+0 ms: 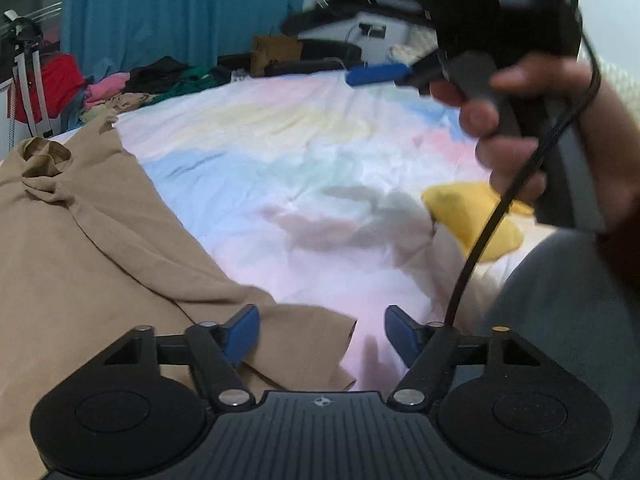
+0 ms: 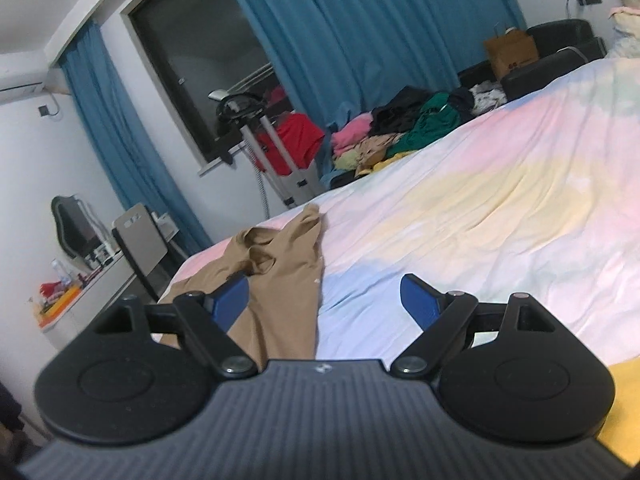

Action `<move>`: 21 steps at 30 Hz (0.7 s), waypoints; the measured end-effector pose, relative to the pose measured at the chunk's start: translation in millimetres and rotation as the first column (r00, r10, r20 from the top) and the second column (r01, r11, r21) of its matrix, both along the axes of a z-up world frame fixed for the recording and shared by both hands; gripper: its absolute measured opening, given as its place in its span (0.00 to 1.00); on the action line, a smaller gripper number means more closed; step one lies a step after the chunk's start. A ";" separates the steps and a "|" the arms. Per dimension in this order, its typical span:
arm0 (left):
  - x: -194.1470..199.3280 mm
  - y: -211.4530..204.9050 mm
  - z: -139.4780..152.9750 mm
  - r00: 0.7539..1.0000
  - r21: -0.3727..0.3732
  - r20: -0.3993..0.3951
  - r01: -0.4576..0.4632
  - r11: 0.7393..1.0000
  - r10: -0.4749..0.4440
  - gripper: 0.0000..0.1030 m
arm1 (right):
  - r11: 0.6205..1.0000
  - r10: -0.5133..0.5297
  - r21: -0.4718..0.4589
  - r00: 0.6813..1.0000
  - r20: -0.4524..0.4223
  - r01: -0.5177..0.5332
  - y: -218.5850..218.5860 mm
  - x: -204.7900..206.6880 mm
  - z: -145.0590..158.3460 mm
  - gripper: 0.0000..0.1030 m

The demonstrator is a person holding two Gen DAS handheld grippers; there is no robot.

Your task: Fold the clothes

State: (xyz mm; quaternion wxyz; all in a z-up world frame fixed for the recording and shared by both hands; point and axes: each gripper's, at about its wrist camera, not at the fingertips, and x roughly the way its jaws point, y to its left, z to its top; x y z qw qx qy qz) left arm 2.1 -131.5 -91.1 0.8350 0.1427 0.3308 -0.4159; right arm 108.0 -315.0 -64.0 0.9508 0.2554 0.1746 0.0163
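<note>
- left gripper (image 1: 320, 334): jaws apart, nothing clamped. Tan garment's hem corner sits in the gap, close by the left blue pad (image 1: 242, 334); contact with the pad unclear.
- tan garment (image 1: 92, 248): spread on the bed, mostly left of and ahead of the left gripper; neck opening at far left.
- right gripper (image 2: 324, 308): jaws wide apart, empty. In its own view the tan garment (image 2: 280, 280) lies ahead and left, partly behind its left finger (image 2: 228, 304).
- bed (image 1: 304, 152): pastel tie-dye sheet, wrinkled, fills the space ahead of both grippers.
- yellow cloth (image 1: 476, 216): right of and ahead of the left gripper, below the hand (image 1: 516, 136) that holds the right gripper; a black cable hangs in front of it.
- clothes pile (image 2: 404, 132): loose heap at the bed's far edge — pink, black, green, beige items.
- brown paper bag (image 2: 512, 54): beyond the pile, by a black seat; contents not readable.
- red garment (image 2: 296, 140): hangs on a stand far left, in front of the blue curtain (image 2: 360, 32).
</note>
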 end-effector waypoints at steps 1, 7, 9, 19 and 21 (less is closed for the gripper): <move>1.6 -1.3 -2.6 1.000 0.010 -0.003 -0.007 1.000 0.007 0.56 | 1.000 0.003 -0.004 1.000 -0.005 -0.003 0.7 0.8 -0.6 0.82; 9.2 3.1 -5.6 0.999 0.013 -0.004 -0.047 0.999 0.047 0.29 | 1.000 -0.001 0.020 1.000 -0.021 0.001 -3.3 2.9 -2.9 0.82; 10.5 9.3 -0.7 0.998 -0.010 -0.007 -0.065 0.998 0.065 0.12 | 0.999 -0.009 0.037 0.999 -0.035 0.010 -5.2 5.2 -5.6 0.82; 16.0 89.1 46.5 0.951 -0.266 -0.134 -0.305 0.914 0.278 0.01 | 0.997 -0.032 0.063 0.997 -0.064 0.036 -7.8 7.9 -12.7 0.82; 12.8 117.0 53.8 0.911 -0.306 -0.187 -0.409 0.860 0.367 0.01 | 0.997 -0.026 0.065 0.997 -0.069 0.030 -6.7 9.1 -13.5 0.82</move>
